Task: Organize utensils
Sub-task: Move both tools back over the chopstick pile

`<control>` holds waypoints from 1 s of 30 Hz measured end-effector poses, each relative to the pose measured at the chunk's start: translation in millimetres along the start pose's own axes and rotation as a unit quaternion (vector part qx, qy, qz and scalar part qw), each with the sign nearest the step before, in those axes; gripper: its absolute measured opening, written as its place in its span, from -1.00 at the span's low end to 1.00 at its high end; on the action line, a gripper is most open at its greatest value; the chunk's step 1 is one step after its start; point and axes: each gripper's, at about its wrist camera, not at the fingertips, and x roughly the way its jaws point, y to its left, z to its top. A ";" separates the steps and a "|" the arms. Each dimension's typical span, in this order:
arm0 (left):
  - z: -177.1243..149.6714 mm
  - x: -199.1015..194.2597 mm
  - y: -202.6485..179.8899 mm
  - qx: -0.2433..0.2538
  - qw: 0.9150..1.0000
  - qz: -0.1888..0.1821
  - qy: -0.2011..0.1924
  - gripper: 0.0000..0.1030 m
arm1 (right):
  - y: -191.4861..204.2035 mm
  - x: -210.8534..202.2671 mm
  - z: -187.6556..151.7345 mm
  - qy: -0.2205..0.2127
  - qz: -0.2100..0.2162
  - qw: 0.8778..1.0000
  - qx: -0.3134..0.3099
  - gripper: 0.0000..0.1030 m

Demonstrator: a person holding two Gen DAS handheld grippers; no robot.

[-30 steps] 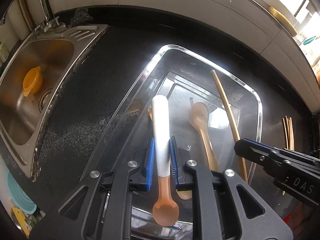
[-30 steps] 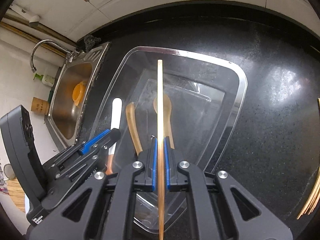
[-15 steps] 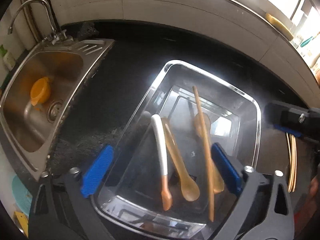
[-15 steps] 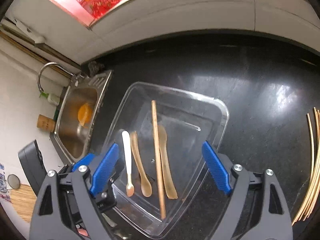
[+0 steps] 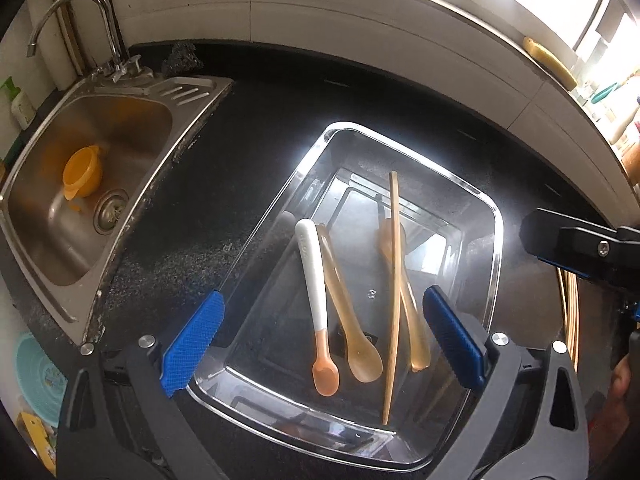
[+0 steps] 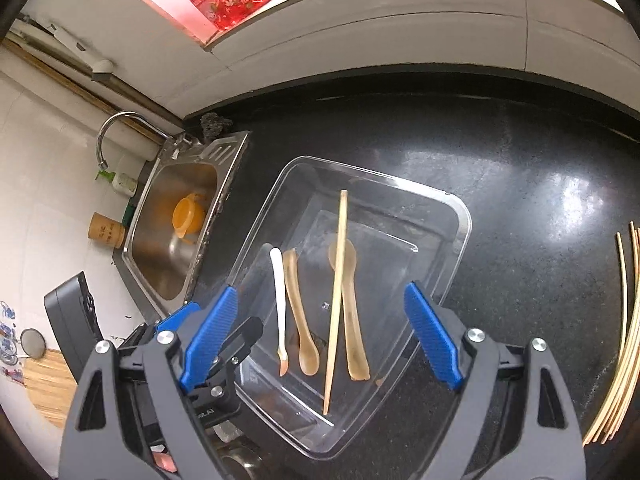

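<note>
A clear plastic tray (image 5: 496, 216) (image 6: 460, 216) sits on the black counter. Inside lie a white-handled spoon with an orange tip (image 5: 314, 280) (image 6: 279, 300), an amber spoon (image 5: 344, 312) (image 6: 298, 312), a second amber spoon (image 5: 412, 320) (image 6: 352, 320) and a single wooden chopstick (image 5: 394, 280) (image 6: 336, 300) crossing over it. My left gripper (image 5: 323, 320) hovers open above the tray's near end, nothing between its blue pads. My right gripper (image 6: 320, 320) is likewise open and empty above the tray. Each gripper shows at the edge of the other's view.
A steel sink (image 5: 52, 208) with an orange cup (image 5: 82, 172) and a tap (image 5: 72, 4) lies left of the tray. Several loose chopsticks (image 6: 624, 340) rest on the counter to the right. A white tiled wall runs behind.
Both grippers opened and rose. The left let go of the white-handled spoon, the right let go of the chopstick. Both pieces now lie in the tray.
</note>
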 end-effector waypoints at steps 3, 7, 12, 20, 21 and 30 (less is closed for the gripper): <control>-2.9 -4.6 -5.2 0.003 1.000 0.005 -0.004 0.88 | -3.9 -11.8 -3.8 -0.006 -0.002 1.000 -0.005 0.62; -7.8 -13.1 -23.5 0.011 1.000 0.009 -0.013 0.88 | -24.6 -38.8 -10.8 -0.019 -0.013 1.000 0.000 0.62; -17.1 -25.7 -76.7 0.041 0.999 -0.014 -0.026 0.88 | -75.0 -89.3 -30.2 -0.052 -0.057 0.997 0.003 0.62; -42.7 -26.9 -208.6 0.126 0.990 -0.066 -0.023 0.88 | -182.0 -183.5 -75.6 -0.089 -0.155 0.984 0.007 0.61; -48.2 -25.9 -229.8 0.140 0.987 -0.073 -0.023 0.88 | -192.2 -191.0 -80.1 -0.091 -0.162 0.983 0.007 0.61; -80.1 10.6 -333.3 0.188 0.980 -0.066 -0.011 0.88 | -278.3 -240.3 -114.8 -0.091 -0.182 0.979 0.031 0.60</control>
